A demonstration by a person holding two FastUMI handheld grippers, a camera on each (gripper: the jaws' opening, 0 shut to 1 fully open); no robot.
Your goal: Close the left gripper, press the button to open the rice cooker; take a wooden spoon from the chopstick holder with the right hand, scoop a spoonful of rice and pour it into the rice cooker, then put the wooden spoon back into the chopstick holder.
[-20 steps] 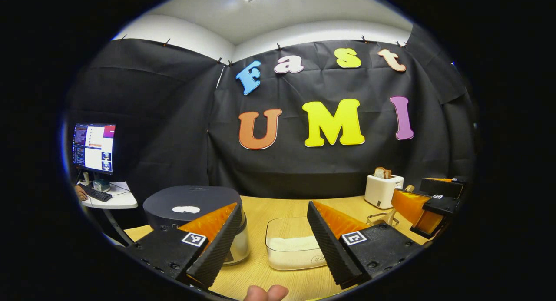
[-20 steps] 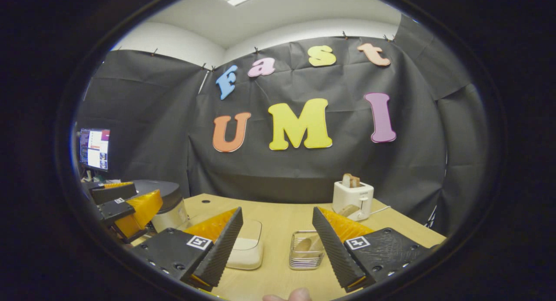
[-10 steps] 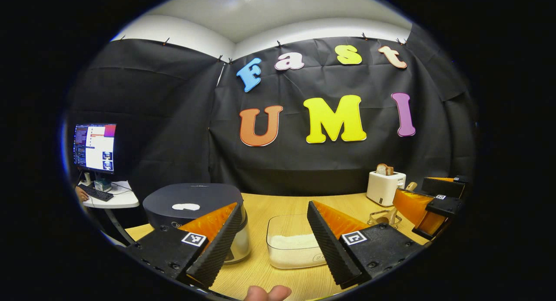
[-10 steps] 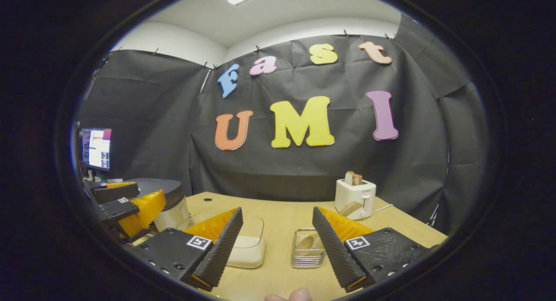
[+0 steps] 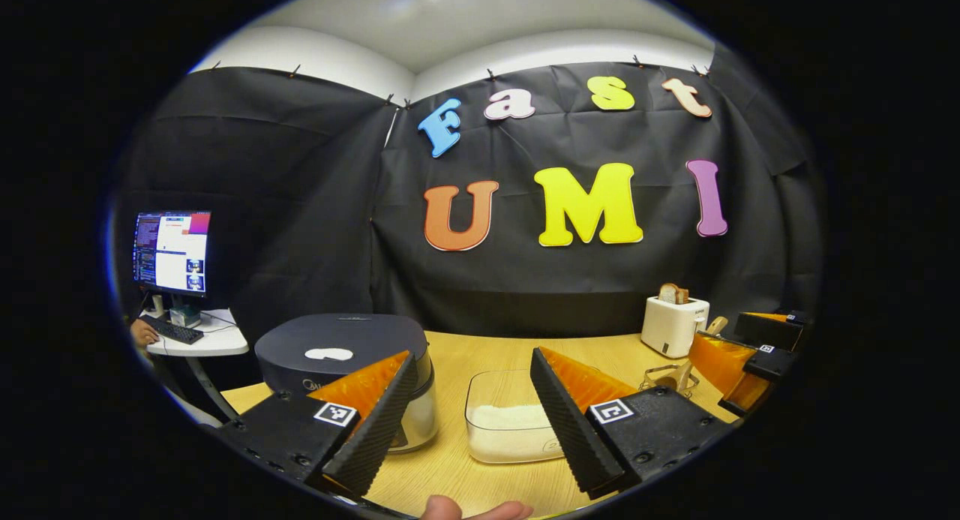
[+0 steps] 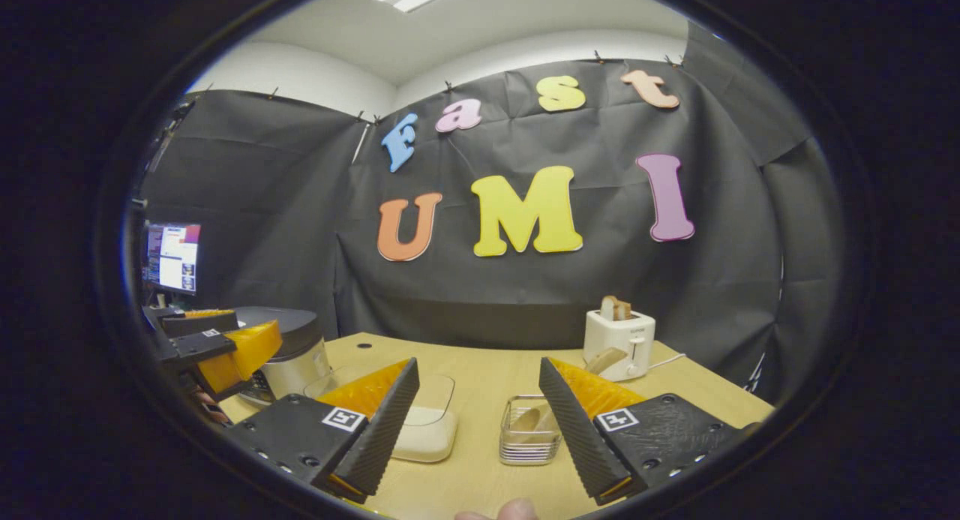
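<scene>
Left gripper view: the left gripper (image 5: 469, 411) hangs above the near edge of the worktop (image 5: 480, 351) with its 2 fingers spread wide and nothing between them. The rice cooker (image 5: 346, 370) sits at about 10 o'clock from the fingers, lid down, partly hidden behind the left finger. The clear rice container (image 5: 506, 426), with white rice in its bottom, stands straight ahead at 12 o'clock, just beside the cooker. At 2 o'clock the right gripper (image 5: 739, 362) shows at the edge, with the wire chopstick holder (image 5: 667, 376) next to it and a white toaster (image 5: 673, 325) behind. A monitor (image 5: 171, 251) stands on a side desk at 9 o'clock.

Right gripper view: the right gripper (image 6: 478, 422) is likewise spread, holding nothing. The chopstick holder (image 6: 530, 430) lies between its fingers at 12 o'clock, near the right finger, and the wooden spoon (image 6: 529, 419) rests inside it. The rice container (image 6: 420, 422) is at 11 o'clock and the cooker (image 6: 289, 351) at 9 o'clock, with the left gripper (image 6: 217, 347) in front of it. The toaster (image 6: 619, 344) stands at 1 o'clock.

Judgement: the task looks barely begun. The step in hand is to bring the left fingers fully together, then swing toward 10 o'clock and press the lid button. The button itself I cannot make out, so it should be found on the cooker's front before pushing; a straight, steady push with the joined tips should keep the cooker from sliding on the worktop.
</scene>
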